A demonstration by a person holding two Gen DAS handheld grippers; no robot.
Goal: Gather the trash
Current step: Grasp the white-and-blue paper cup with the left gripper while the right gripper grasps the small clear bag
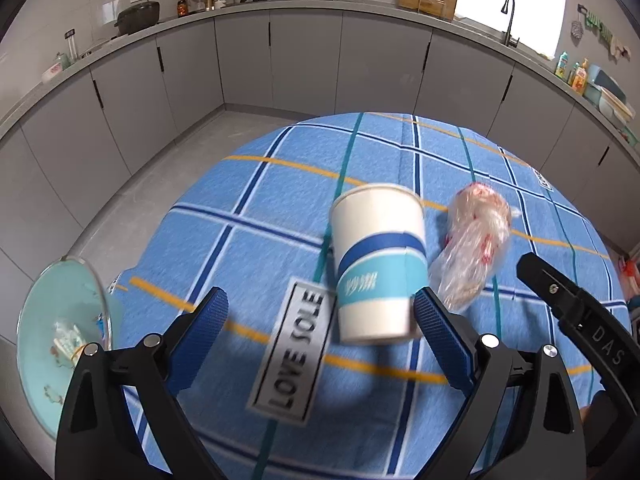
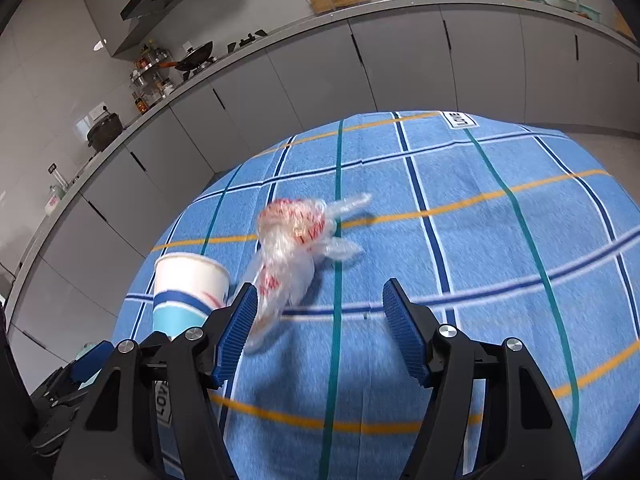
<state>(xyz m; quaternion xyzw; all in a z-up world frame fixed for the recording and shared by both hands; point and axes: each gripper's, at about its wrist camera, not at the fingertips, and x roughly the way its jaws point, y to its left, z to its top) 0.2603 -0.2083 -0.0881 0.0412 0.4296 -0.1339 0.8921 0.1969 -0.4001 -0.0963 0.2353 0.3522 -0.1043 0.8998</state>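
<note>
Standing upright, paper cup (image 1: 376, 264) opens upward beside slanting plastic bag (image 1: 472, 248); both jaws spread.

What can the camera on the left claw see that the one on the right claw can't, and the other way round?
Only the left view shows the glass bowl off the table's left edge, with scraps inside, the full LOVE SOLE label and the sink tap. Only the right view shows the range hood. Both show the paper cup standing upright, the crumpled plastic bag lying beside it, the blue checked cloth, and open claws holding nothing.
</note>
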